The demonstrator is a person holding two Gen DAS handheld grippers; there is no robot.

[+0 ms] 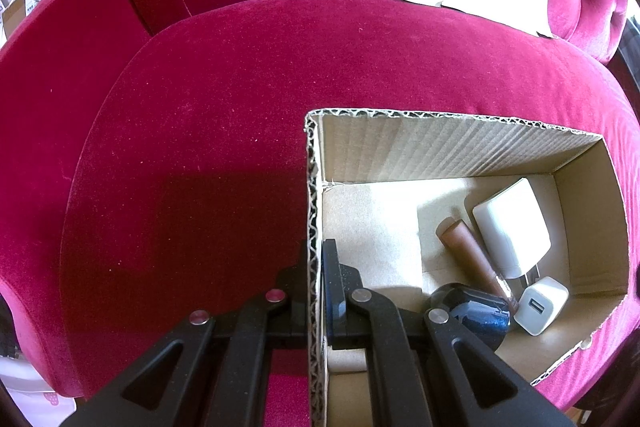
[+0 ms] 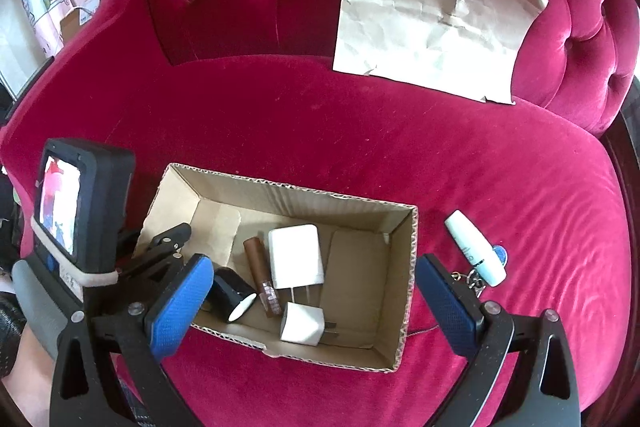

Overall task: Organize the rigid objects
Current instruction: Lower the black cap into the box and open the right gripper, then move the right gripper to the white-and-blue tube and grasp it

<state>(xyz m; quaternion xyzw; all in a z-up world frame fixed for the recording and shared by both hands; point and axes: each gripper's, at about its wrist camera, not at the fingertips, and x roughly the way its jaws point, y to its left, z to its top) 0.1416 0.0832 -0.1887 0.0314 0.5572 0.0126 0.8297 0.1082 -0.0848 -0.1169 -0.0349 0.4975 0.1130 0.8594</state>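
The left claw (image 1: 315,279) is closed on the box (image 1: 440,143) wall to keep it steady. The right claw (image 2: 312,291) hangs wide open above the box; the tube (image 2: 476,249) lies just right of it, probably next.

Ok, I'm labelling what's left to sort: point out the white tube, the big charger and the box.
white tube (image 2: 474,247), right wrist view, middle of its body
big charger (image 2: 295,255), right wrist view, centre of its flat face
box (image 2: 408,267), right wrist view, right wall
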